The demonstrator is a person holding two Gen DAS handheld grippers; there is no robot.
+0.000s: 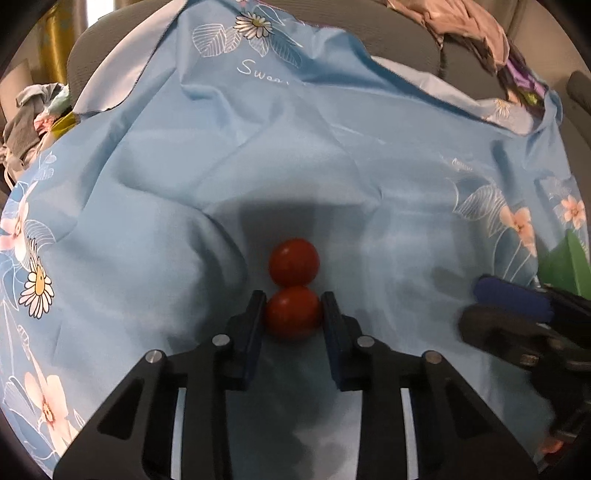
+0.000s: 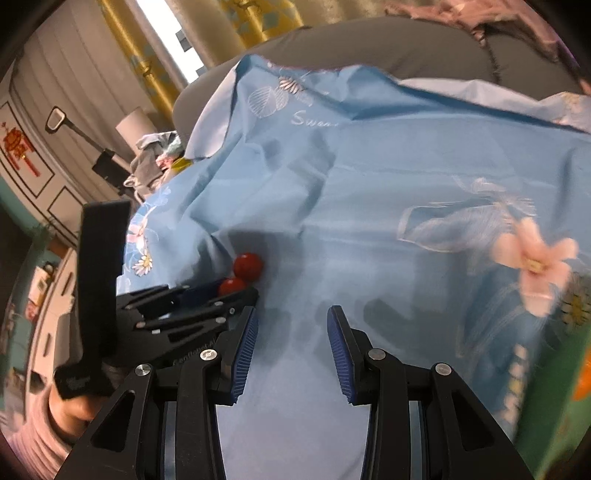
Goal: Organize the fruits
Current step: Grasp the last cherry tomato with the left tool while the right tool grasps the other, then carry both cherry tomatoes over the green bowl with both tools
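Two small red tomatoes lie touching on a light blue flowered cloth (image 1: pixel 295 155). The near tomato (image 1: pixel 292 313) sits between the blue pads of my left gripper (image 1: pixel 293 306), which is shut on it. The far tomato (image 1: pixel 293 261) rests just beyond it, free. Both tomatoes show in the right wrist view, the far one (image 2: pixel 248 266) and the held one (image 2: pixel 232 285), with the left gripper (image 2: pixel 207 295) around it. My right gripper (image 2: pixel 291 325) is open and empty over bare cloth, to the right of the left one; it also shows in the left wrist view (image 1: pixel 517 306).
A green box (image 1: pixel 565 262) stands at the right edge of the cloth, also seen in the right wrist view (image 2: pixel 557 406). Crumpled clothes (image 1: pixel 33 110) lie at the left, more at the back right (image 1: pixel 472 33). Grey sofa cushions (image 2: pixel 369 48) rise behind the cloth.
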